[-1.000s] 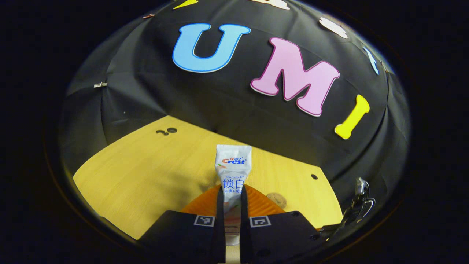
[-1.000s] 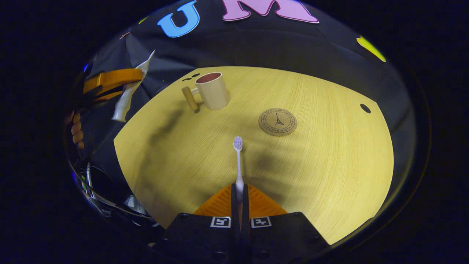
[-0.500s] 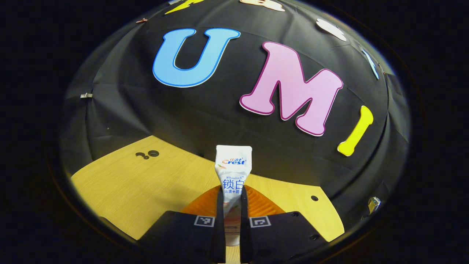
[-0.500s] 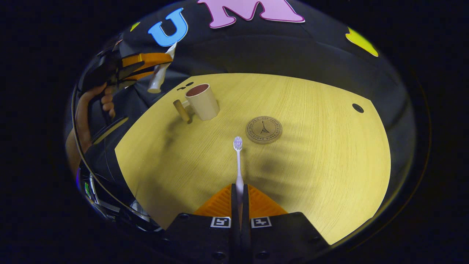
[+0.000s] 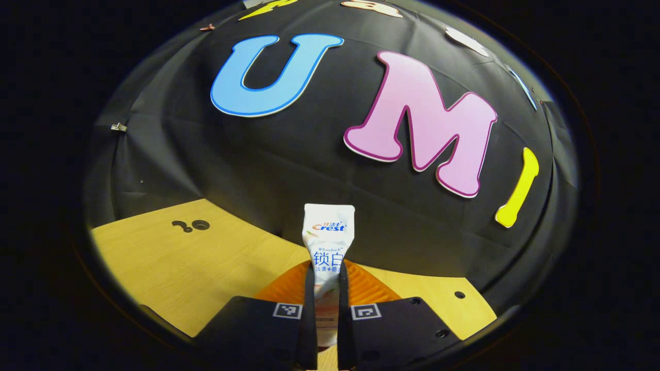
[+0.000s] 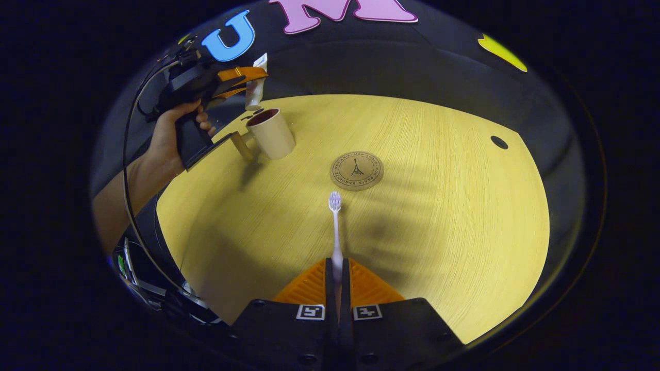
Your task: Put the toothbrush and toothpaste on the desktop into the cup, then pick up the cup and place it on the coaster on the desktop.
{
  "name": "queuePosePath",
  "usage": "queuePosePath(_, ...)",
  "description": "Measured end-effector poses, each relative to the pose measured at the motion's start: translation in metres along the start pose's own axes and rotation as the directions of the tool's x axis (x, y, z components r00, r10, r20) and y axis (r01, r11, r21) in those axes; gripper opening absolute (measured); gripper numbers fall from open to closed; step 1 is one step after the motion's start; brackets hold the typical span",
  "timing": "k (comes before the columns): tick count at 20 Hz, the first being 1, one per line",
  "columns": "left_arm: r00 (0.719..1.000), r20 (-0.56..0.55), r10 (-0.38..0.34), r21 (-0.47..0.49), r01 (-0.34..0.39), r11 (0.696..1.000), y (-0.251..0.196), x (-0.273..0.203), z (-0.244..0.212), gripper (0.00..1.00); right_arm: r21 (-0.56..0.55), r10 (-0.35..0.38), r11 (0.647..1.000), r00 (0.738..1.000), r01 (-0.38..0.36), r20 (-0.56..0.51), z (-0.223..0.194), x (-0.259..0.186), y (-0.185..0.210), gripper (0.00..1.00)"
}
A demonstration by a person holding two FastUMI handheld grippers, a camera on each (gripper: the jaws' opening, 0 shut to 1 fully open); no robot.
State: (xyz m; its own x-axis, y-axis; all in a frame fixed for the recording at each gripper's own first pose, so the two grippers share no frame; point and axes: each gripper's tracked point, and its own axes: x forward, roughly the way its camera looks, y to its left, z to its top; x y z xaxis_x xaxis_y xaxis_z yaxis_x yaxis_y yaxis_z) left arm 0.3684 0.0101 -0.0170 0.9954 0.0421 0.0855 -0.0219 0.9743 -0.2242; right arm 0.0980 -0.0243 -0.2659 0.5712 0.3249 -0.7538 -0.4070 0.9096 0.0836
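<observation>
My left gripper is shut on a white toothpaste tube that sticks up between its fingers. In the right gripper view the left gripper hangs just above the beige cup, with the tube pointing cap-down at the cup's mouth. The cup stands upright at the far left of the wooden desktop, its wooden handle to the left. My right gripper is shut on a white toothbrush, bristles forward, held above the desktop. The round brown coaster lies just beyond the brush head.
A person's hand and forearm hold the left gripper at the left edge. A cable loops down from it. A dark hole marks the desktop's far right, and small holes its far left. Equipment sits below the desk's left edge.
The left gripper has carried the toothpaste rightward and forward until it hangs over the cup's mouth. The right gripper with the toothbrush has barely moved.
</observation>
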Motion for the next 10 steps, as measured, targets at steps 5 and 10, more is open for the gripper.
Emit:
queuePosePath(5, 1.0, -0.023, 0.01, 0.084, -0.009, 0.996, 0.008, 0.007, -0.028, 0.2, 0.0, -0.002, 1.0, 1.0, 0.002, -0.005, -0.003, 0.004, 0.001, 0.05)
queuePosePath(10, 0.997, -0.056, 0.044, 0.111, -0.038, 0.993, 0.024, 0.004, -0.043, 0.27, 0.005, 0.0, 1.0, 1.0, 0.0, 0.007, 0.001, 0.007, 0.006, 0.05)
